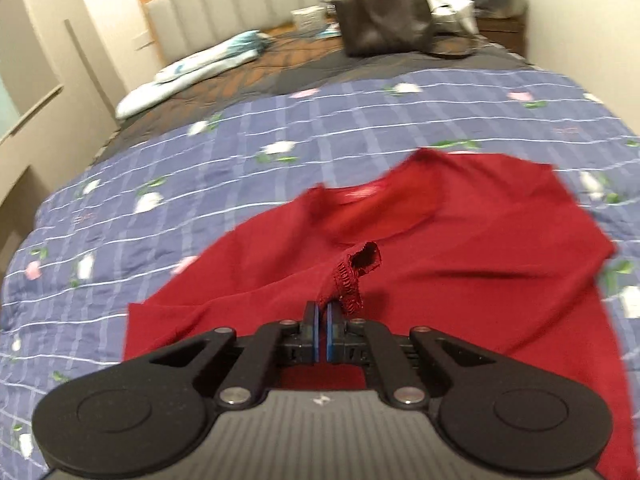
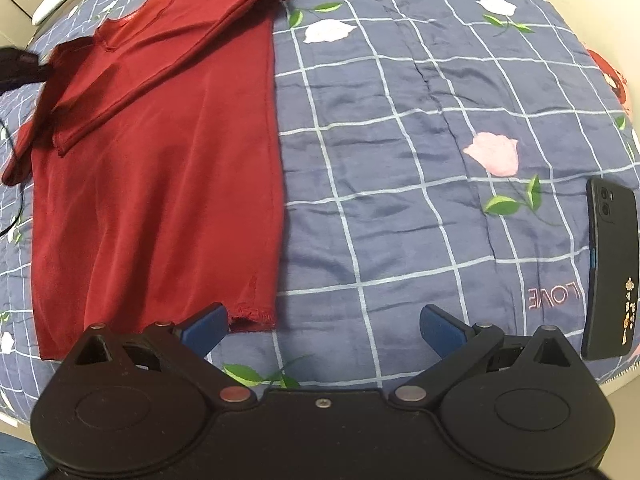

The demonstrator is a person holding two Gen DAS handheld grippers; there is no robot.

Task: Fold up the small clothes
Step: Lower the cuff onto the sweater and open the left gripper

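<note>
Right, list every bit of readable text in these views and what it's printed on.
"LOVE" — pink letters, upside down in the right wrist view, on the blue checked floral quilt.
Neck label inside the dark red T-shirt: too blurred to read.
Black phone case: gold decoration only, no text.

1 red shirt [image 2: 160, 160], 1 phone [image 2: 610, 264], 1 brown bag [image 1: 386, 24], 2 tools, 1 quilt [image 2: 400, 160].

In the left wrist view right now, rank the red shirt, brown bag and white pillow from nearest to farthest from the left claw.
1. Red shirt, pinched in the left claw.
2. White pillow, far left on the bed.
3. Brown bag, far end, right of centre.
</note>
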